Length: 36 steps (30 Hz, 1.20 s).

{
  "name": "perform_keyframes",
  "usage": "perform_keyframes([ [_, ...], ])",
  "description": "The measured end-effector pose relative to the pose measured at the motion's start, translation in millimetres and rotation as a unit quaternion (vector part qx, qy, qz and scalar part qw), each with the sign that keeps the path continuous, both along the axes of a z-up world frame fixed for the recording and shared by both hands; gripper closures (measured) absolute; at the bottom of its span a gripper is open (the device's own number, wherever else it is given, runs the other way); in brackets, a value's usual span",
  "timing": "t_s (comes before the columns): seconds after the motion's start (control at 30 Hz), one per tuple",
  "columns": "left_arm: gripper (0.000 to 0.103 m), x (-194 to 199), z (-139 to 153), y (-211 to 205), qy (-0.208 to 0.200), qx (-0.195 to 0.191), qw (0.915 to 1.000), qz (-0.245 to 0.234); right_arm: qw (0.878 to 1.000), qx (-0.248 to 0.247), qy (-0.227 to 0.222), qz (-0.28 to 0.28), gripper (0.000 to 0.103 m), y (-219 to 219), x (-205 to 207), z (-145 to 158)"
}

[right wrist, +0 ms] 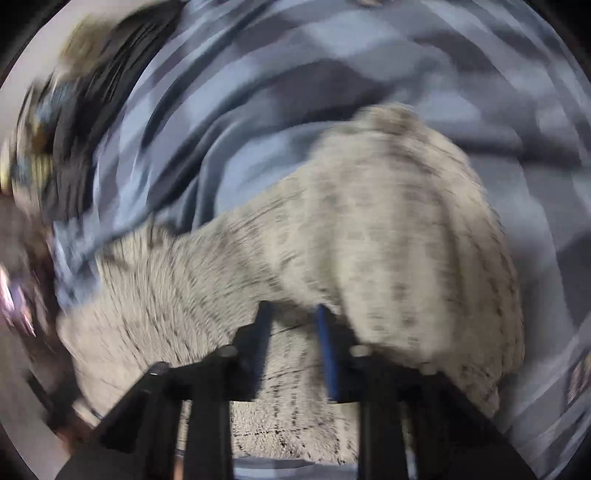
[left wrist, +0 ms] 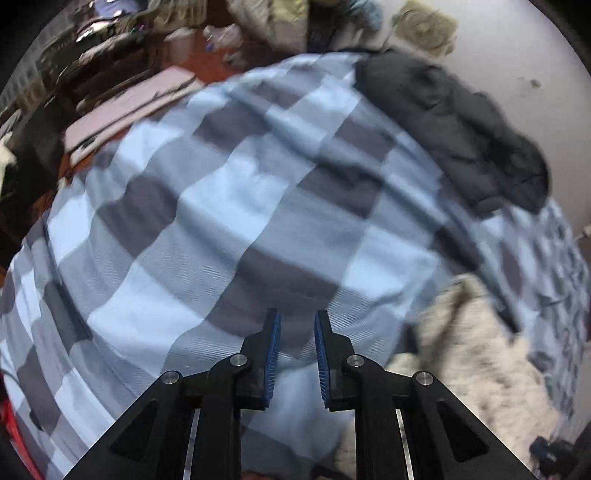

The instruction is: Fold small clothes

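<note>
A cream garment with dark speckles lies crumpled on a blue and grey checked bedspread. My right gripper points down into it. Its jaws stand narrow with the fabric bunched at and between the fingertips, so it is shut on the cloth, though the view is blurred. In the left wrist view the same garment is at the lower right. My left gripper hovers over bare bedspread to the garment's left. Its blue pads are drawn in to a thin slit with nothing between them.
A black padded jacket lies at the far side of the bed near a pale wall, and shows as a dark smear in the right wrist view. More clothes are piled beyond. Flat pink boxes sit beside the bed.
</note>
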<state>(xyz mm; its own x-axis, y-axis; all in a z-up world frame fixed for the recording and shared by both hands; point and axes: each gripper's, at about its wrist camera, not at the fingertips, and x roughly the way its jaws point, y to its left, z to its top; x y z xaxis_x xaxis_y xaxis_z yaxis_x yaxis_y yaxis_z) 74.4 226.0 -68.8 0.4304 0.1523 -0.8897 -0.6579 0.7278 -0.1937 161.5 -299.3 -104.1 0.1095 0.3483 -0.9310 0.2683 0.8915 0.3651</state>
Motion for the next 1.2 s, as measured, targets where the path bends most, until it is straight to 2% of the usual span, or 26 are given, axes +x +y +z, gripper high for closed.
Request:
perform_keyframes([
  [0.03,0.087,-1,10,-8,-0.014,0.017,0.9996,-0.019,1.0,0.006,-0.005,-0.017,0.088,-11,-1,2],
  [0.07,0.087,0,20,-18,-0.03,0.034,0.998,-0.045,0.999,-0.006,-0.016,-0.031,0.082,-22,-4,10],
  [0.13,0.087,4,39,-47,-0.065,0.065,0.9898,-0.109,0.996,-0.072,-0.039,-0.042,0.071,-27,-6,31],
  [0.17,0.087,8,45,-66,-0.082,0.078,0.9824,-0.149,0.992,-0.103,-0.065,-0.045,0.05,-26,-11,46],
  [0.2,0.087,10,49,-80,-0.095,0.083,0.9742,-0.187,0.988,-0.12,-0.09,-0.048,0.033,-26,-18,58],
  [0.23,0.087,13,49,-100,-0.105,0.082,0.9634,-0.233,0.985,-0.128,-0.107,-0.05,0.009,-26,-20,63],
  [0.27,0.087,17,46,-121,-0.109,0.073,0.952,-0.276,0.98,-0.135,-0.139,-0.052,0.004,-22,-20,72],
  [0.3,0.087,24,38,-139,-0.105,0.057,0.9408,-0.317,0.977,-0.137,-0.158,-0.047,0.004,-18,-22,77],
  [0.33,0.087,32,27,-152,-0.09,0.042,0.9348,-0.341,0.974,-0.142,-0.174,-0.023,0.004,-5,-26,79],
  [0.4,0.087,47,6,-165,-0.052,0.025,0.932,-0.358,0.971,-0.163,-0.168,0.043,0.004,45,-4,69],
  [0.47,0.087,53,-18,-172,-0.01,0.024,0.9309,-0.364,0.958,-0.195,-0.152,0.144,0.004,99,4,54],
  [0.53,0.087,50,-24,-170,-0.018,0.034,0.926,-0.376,0.938,-0.22,-0.137,0.232,0.004,125,4,37],
  [0.57,0.087,50,-22,-168,-0.022,0.035,0.9259,-0.376,0.92,-0.254,-0.121,0.271,0.004,138,5,23],
  [0.6,0.088,48,-18,-164,-0.026,0.036,0.929,-0.367,0.916,-0.262,-0.118,0.278,0.003,137,4,22],
  [0.63,0.088,47,-13,-158,-0.033,0.035,0.9346,-0.352,0.92,-0.257,-0.112,0.273,0.002,131,7,19],
  [0.67,0.087,46,-8,-150,-0.035,0.054,0.9431,-0.326,0.938,-0.227,-0.098,0.244,0.002,114,14,18],
  [0.77,0.087,45,-8,-119,-0.003,0.143,0.9582,-0.248,0.975,-0.167,-0.067,0.133,0.001,58,26,18],
  [0.8,0.087,42,-8,-110,0.013,0.174,0.9589,-0.223,0.976,-0.182,-0.063,0.098,0.001,41,27,21],
  [0.83,0.087,41,-8,-106,0.026,0.203,0.9578,-0.202,0.97,-0.228,-0.055,0.063,0.002,24,26,24],
  [0.87,0.087,39,-6,-103,0.032,0.22,0.9563,-0.19,0.952,-0.301,-0.039,0.024,0.002,4,24,30],
  [0.93,0.087,31,6,-105,0.012,0.225,0.9555,-0.191,0.934,-0.355,-0.036,-0.024,0.001,-18,18,47],
  [1.03,0.087,15,31,-122,-0.05,0.208,0.9514,-0.221,0.944,-0.306,-0.11,-0.062,0.001,-29,5,83],
  [1.07,0.087,15,35,-129,-0.068,0.198,0.9491,-0.235,0.943,-0.289,-0.149,-0.067,0.001,-28,-4,100],
  [1.1,0.087,9,43,-133,-0.093,0.181,0.9458,-0.253,0.94,-0.279,-0.184,-0.063,0.001,-24,-12,116],
  [1.17,0.087,-2,57,-144,-0.144,0.141,0.9361,-0.288,0.938,-0.26,-0.226,-0.043,0.001,-1,-17,126],
  [1.2,0.087,-7,60,-149,-0.156,0.129,0.9334,-0.296,0.939,-0.242,-0.244,-0.021,0.001,7,-16,129],
])
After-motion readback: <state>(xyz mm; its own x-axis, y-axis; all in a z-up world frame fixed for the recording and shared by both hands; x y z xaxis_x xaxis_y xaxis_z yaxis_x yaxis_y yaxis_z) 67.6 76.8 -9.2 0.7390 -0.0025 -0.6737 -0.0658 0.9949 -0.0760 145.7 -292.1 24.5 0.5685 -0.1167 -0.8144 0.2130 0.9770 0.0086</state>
